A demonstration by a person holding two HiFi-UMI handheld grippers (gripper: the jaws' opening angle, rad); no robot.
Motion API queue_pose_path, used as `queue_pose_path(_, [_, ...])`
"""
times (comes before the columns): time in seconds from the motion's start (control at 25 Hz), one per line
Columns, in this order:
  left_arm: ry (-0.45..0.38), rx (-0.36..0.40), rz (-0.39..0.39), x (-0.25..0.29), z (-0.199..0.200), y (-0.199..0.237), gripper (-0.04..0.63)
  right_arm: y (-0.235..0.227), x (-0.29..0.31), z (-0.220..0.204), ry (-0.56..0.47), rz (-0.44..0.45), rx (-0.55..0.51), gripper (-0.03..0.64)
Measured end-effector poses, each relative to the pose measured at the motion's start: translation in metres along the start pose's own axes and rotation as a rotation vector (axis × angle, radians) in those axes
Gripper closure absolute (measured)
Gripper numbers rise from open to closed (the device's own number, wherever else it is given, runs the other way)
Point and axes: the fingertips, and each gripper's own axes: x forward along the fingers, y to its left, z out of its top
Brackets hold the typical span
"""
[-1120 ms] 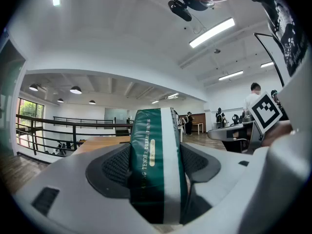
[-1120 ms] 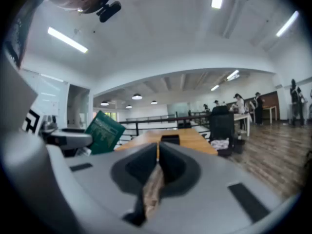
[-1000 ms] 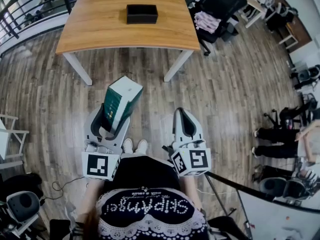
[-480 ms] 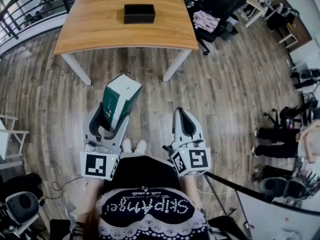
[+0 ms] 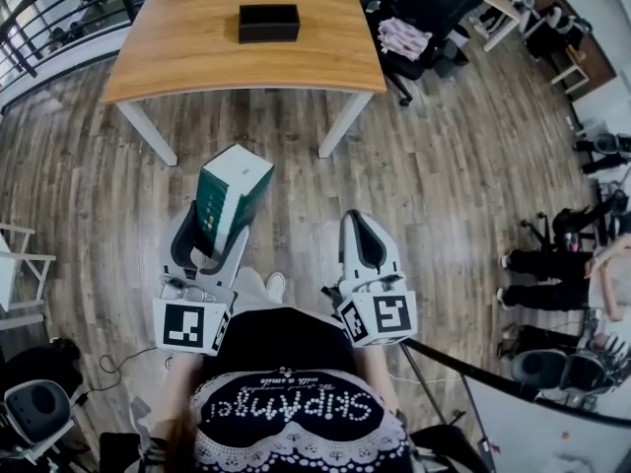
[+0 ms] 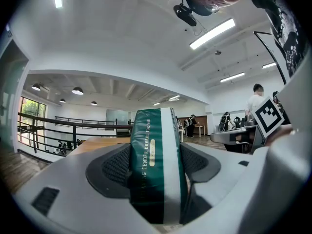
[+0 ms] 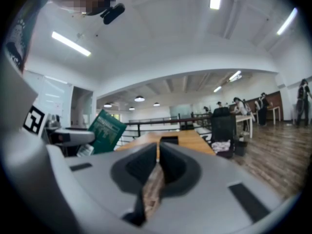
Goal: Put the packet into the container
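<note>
A green and white packet (image 5: 230,190) stands tilted between the jaws of my left gripper (image 5: 212,227), which is shut on it. In the left gripper view the packet (image 6: 155,162) fills the gap between the dark pads. A black open container (image 5: 268,23) sits on the wooden table (image 5: 187,52) ahead, well beyond both grippers. My right gripper (image 5: 361,235) is held beside the left one over the floor, jaws shut with nothing in them. In the right gripper view (image 7: 157,161) the container (image 7: 169,140) shows small on the table, and the packet (image 7: 106,131) at left.
Wood-plank floor lies between me and the table. A black office chair (image 5: 426,13) with cloth on it stands right of the table. A railing (image 5: 44,23) runs at the far left. People sit at the right edge (image 5: 552,264). White chair frame (image 5: 20,269) at left.
The table and container have slid slightly left and up in the head view as I step forward. The left gripper with the packet has drifted a little left.
</note>
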Motion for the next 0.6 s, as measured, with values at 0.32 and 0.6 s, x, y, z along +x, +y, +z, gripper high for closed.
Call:
queue_pose_path(0.32, [-0.019,0.024,-0.007,0.007,0.001,-0.009,0.255,-0.017,-0.006,-0.002,-0.010,-0.016,0.016,0.577])
queue_pose_path(0.6, [-0.021,0.011,-0.023,0.030,0.003,-0.007,0.255,-0.029,0.007,-0.005,0.002,-0.033,0.039,0.577])
